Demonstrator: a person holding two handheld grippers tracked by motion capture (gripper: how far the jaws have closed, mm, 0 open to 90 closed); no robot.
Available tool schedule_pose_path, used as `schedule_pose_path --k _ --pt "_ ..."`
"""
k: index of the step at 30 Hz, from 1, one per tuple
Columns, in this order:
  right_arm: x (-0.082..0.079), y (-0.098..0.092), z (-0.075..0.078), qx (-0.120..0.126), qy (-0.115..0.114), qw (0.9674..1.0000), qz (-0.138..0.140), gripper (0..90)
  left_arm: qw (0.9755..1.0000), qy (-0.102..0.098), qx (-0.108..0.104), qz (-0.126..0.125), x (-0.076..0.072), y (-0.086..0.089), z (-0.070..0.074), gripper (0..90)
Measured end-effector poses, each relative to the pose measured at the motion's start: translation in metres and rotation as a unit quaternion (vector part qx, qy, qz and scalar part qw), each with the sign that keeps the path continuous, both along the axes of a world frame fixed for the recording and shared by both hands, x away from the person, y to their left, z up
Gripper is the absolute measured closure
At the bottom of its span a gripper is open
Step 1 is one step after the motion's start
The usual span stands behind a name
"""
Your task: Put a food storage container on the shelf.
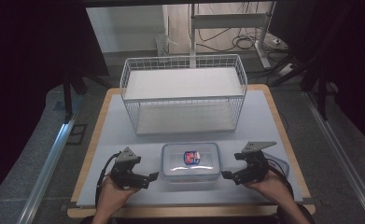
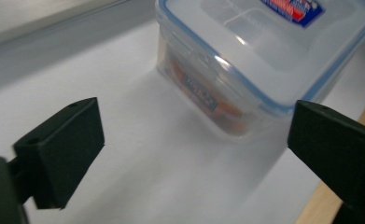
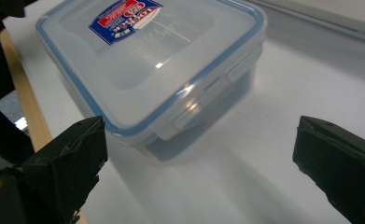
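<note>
Resting on the desk (image 1: 264, 112) is one clear plastic box (image 1: 190, 161) with a blue-rimmed lid, one label (image 1: 191, 157) on top. It sits between two grippers, just beyond both sets of fingers and touching neither. Left gripper (image 1: 148, 178): fingers spread apart, nothing between them. Right gripper (image 1: 227, 176): fingers likewise spread and empty. One white wire basket (image 1: 184, 93) stands well beyond the box.

Dim room around a lit table

Behind the table (image 1: 273, 109) stands a metal frame (image 1: 227, 21); cables (image 1: 238, 42) lie on the floor (image 1: 138, 32) beside it.
</note>
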State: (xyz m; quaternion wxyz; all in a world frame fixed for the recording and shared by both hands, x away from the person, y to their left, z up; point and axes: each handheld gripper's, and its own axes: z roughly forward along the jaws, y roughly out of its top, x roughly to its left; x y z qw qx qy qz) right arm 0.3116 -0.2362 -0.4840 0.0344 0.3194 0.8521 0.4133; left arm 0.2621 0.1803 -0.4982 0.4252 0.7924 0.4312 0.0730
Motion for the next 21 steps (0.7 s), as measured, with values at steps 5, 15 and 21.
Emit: schedule_pose_path --k 5,15,21 --pt "0.01 0.004 0.002 0.018 0.042 0.9989 -0.008 11.5 0.9988 0.041 -0.014 -0.022 0.019 -0.01 -0.002 7.4" --pt "0.036 0.018 -0.007 0.044 0.12 0.9918 0.003 22.2 0.988 0.108 -0.086 -0.07 0.049 -0.02 -0.014 15.3" --pt "0.044 0.025 -0.01 0.054 0.163 0.9852 0.002 21.1 0.9809 0.132 -0.116 -0.083 0.053 -0.024 -0.018 19.1"
